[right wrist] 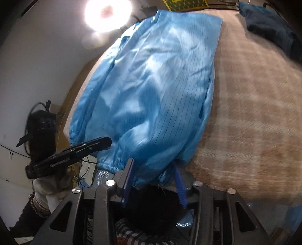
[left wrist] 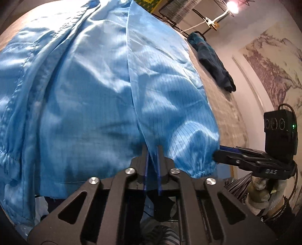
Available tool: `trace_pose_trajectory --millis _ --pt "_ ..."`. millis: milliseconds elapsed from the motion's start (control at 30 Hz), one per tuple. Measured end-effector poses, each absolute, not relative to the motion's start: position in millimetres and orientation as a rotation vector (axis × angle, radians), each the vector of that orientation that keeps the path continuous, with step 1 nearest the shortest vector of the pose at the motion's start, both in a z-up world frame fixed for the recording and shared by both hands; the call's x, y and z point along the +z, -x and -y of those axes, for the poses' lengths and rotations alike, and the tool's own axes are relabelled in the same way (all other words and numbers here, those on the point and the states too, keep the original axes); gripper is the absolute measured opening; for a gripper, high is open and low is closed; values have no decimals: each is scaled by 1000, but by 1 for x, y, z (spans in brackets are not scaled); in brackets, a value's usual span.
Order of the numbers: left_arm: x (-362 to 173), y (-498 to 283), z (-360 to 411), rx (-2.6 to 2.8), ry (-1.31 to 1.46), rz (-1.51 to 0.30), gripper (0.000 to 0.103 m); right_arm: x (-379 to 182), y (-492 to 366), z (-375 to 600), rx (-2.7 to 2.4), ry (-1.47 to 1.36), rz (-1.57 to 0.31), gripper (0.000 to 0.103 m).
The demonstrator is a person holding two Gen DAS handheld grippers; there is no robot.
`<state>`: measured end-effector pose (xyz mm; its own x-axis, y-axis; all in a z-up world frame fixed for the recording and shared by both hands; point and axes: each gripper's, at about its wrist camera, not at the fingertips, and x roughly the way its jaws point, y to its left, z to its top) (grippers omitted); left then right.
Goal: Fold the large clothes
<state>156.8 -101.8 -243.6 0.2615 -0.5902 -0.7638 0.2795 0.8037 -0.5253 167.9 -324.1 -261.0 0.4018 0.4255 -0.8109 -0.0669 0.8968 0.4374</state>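
A large light-blue pinstriped garment (left wrist: 105, 79) lies spread over a beige woven surface (right wrist: 251, 105), its near edge lifted. My left gripper (left wrist: 152, 148) is shut on a fold of the garment's near edge beside a gathered cuff (left wrist: 203, 170). My right gripper (right wrist: 153, 165) has its fingers around another gathered blue edge of the garment (right wrist: 151, 94), with the cloth bunched between them. The right gripper also shows in the left wrist view (left wrist: 217, 150), tips against the cuff. The left gripper shows in the right wrist view (right wrist: 107, 142).
A dark blue garment (left wrist: 211, 60) lies on the far part of the surface, also in the right wrist view (right wrist: 271, 26). A bright lamp (right wrist: 107, 13) hangs overhead. A wall with a landscape painting (left wrist: 271, 62) stands at the right. Cables and clutter lie below the surface's near edge.
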Motion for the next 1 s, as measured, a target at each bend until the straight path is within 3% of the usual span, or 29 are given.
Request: trace_pose_trajectory --millis 33,133,367,600,667,733,800,867,933,967,1000 --pt "-243 -156 103 -604 311 -1165 2 -262 -168 322 315 -352 -1119 18" --pt "-238 -150 104 -615 341 -1162 1 -259 -165 326 296 -345 -1116 0" --pt "-239 -136 114 -598 246 -1156 0 -242 -144 336 339 -343 -1111 0" --pt "-225 -126 116 -568 150 -1101 1 -260 -148 327 346 -271 -1166 4" --pt "-219 -118 114 -552 131 -1081 1 -253 -143 328 374 -248 -1159 10" --pt "-213 -111 113 -562 128 -1060 1 -245 -136 332 389 -222 -1137 24" --pt "-213 -111 113 -592 177 -1078 1 -236 -131 340 414 -229 -1104 24" --pt "-218 -112 115 -591 205 -1101 1 -232 -129 351 413 -273 -1078 39" --pt "-226 -116 118 -585 223 -1131 10 -235 -134 355 402 -324 -1079 41" --pt "-228 -118 118 -586 242 -1142 17 -239 -136 355 401 -342 -1089 40" --pt "-230 -120 117 -587 264 -1150 18 -244 -137 353 404 -348 -1097 36"
